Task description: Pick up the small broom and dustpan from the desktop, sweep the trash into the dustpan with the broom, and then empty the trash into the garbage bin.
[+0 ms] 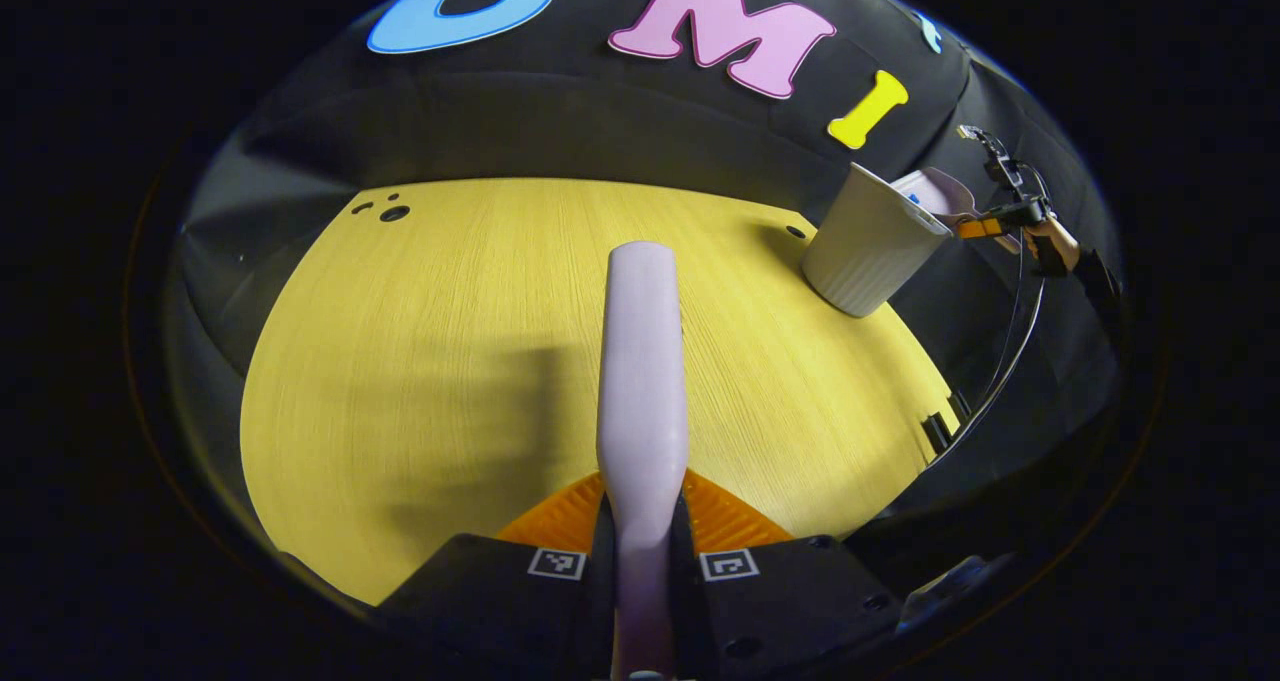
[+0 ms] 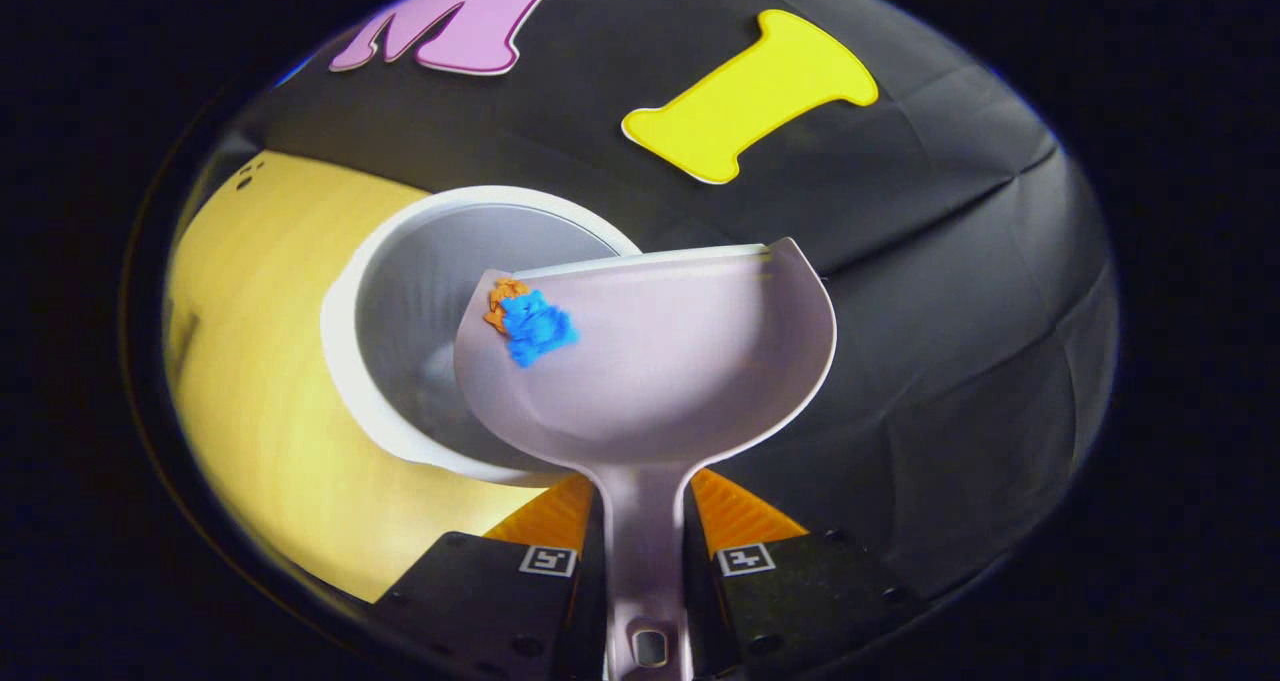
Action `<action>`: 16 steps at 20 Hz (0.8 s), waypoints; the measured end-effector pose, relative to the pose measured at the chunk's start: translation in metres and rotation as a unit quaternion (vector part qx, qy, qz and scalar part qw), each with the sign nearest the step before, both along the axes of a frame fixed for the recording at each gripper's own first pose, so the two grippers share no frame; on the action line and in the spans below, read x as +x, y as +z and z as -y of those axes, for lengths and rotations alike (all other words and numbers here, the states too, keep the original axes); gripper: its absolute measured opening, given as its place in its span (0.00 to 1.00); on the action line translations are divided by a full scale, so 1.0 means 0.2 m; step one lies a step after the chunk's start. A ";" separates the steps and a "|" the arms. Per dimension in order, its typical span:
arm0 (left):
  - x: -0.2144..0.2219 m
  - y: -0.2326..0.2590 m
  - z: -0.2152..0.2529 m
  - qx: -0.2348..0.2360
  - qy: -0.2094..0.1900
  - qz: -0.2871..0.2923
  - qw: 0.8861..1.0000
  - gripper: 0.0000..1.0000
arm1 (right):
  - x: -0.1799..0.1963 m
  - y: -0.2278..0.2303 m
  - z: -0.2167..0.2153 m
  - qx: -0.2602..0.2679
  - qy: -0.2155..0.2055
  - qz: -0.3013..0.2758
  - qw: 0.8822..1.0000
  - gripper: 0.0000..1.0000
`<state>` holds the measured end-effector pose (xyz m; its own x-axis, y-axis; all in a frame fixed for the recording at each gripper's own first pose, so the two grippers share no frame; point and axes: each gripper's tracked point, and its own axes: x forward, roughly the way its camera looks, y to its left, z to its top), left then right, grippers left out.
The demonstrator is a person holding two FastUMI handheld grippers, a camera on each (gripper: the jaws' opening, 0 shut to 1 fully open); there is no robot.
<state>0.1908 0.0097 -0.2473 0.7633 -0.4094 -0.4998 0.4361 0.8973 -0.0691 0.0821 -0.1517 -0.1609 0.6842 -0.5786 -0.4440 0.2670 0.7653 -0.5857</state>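
In the left gripper view, the left claw (image 1: 642,546) is clamped on the pale broom handle (image 1: 642,381), which juts forward above the yellow surface (image 1: 420,381). The white garbage bin (image 1: 868,243) stands near the surface's far right corner, and beside it a hand (image 1: 1055,246) holds the other gripper with the dustpan (image 1: 945,196) at the bin's rim.

In the right gripper view, the right claw (image 2: 645,546) grips the dustpan (image 2: 680,361) by its handle. The pan is tilted over the garbage bin (image 2: 420,291), with blue and orange trash (image 2: 530,323) at its lower edge above the opening.
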 end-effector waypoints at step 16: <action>-0.03 -0.04 0.04 -0.008 0.021 -0.016 1.000 0.27 | 0.00 0.21 0.03 -0.382 0.084 -0.084 0.917 0.36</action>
